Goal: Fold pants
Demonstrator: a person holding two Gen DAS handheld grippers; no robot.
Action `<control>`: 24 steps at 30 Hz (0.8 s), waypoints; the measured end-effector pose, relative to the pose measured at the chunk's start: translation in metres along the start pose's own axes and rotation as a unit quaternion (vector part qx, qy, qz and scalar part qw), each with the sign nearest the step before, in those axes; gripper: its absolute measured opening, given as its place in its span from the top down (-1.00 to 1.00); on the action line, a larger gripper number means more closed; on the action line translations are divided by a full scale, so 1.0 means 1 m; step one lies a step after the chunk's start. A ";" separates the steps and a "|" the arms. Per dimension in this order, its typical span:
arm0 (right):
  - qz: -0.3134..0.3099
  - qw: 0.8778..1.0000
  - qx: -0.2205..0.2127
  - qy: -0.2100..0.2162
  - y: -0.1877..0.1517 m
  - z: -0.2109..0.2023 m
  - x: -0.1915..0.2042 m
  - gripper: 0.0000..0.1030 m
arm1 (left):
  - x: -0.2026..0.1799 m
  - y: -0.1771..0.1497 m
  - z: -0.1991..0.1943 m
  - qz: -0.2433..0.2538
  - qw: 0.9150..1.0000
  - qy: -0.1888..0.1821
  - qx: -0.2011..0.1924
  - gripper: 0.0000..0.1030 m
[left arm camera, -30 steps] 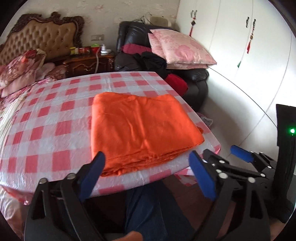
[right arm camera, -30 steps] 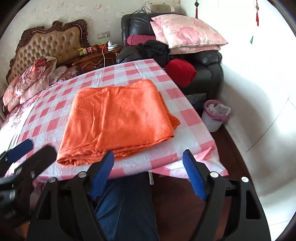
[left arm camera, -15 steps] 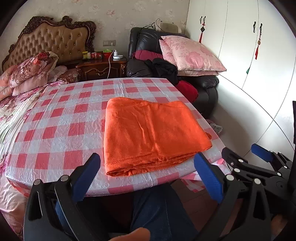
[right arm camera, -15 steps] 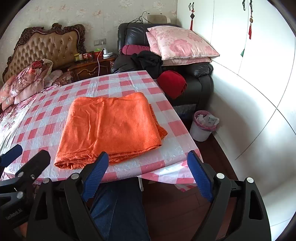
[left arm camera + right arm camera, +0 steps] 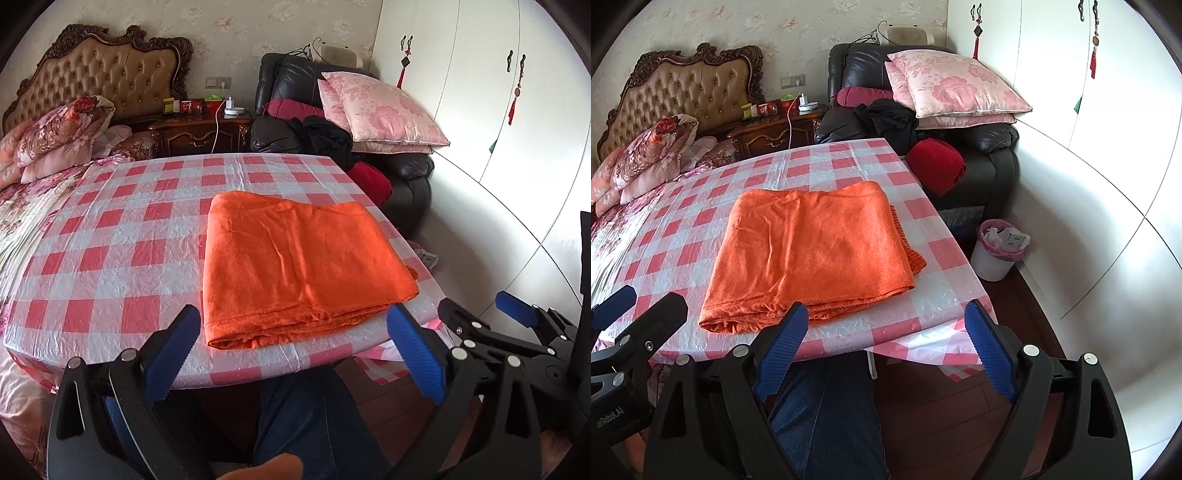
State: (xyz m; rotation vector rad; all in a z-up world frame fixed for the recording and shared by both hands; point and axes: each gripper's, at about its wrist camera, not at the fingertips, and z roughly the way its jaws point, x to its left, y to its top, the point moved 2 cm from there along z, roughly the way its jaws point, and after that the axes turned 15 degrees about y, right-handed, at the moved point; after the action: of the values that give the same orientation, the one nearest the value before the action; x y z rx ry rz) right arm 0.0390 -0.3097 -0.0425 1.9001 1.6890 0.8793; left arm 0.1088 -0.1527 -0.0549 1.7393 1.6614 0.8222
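**Lying folded on the checked table, one pair of orange pants**

Lying at the far left are one bed with a tufted headboard and one rolled floral quilt. One dark wooden nightstand is standing beside it, carrying several small items too small to count.

One table is filling the middle, and one red-and-white checked tablecloth is covering it. One pair of orange pants is resting on it as a flat, layered rectangle near the front right corner, with a ribbed edge peeking out on the right side.

The left gripper is hovering in front of the table edge, its two blue pads spread wide and gripping nothing. The right gripper is hanging likewise, two pads wide apart, clear of the cloth.

Further right, one black armchair is holding two pink pillows, one red bundle and dark clothing. One white bin is sitting on the floor beside the white wardrobe.
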 end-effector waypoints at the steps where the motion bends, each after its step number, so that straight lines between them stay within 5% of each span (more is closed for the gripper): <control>1: 0.000 1.000 0.000 -0.001 0.000 0.000 0.000 -0.61 | -0.001 0.000 0.000 0.000 1.000 0.000 -0.001 -0.96; 24: 0.003 1.000 0.001 0.000 0.001 0.001 -0.001 -0.61 | -0.007 0.004 -0.002 0.007 1.000 -0.001 -0.006 -0.96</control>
State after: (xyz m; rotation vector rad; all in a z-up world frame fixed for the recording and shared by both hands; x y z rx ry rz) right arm 0.0399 -0.3103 -0.0428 1.9078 1.6856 0.8812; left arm 0.1099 -0.1595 -0.0504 1.7447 1.6411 0.8337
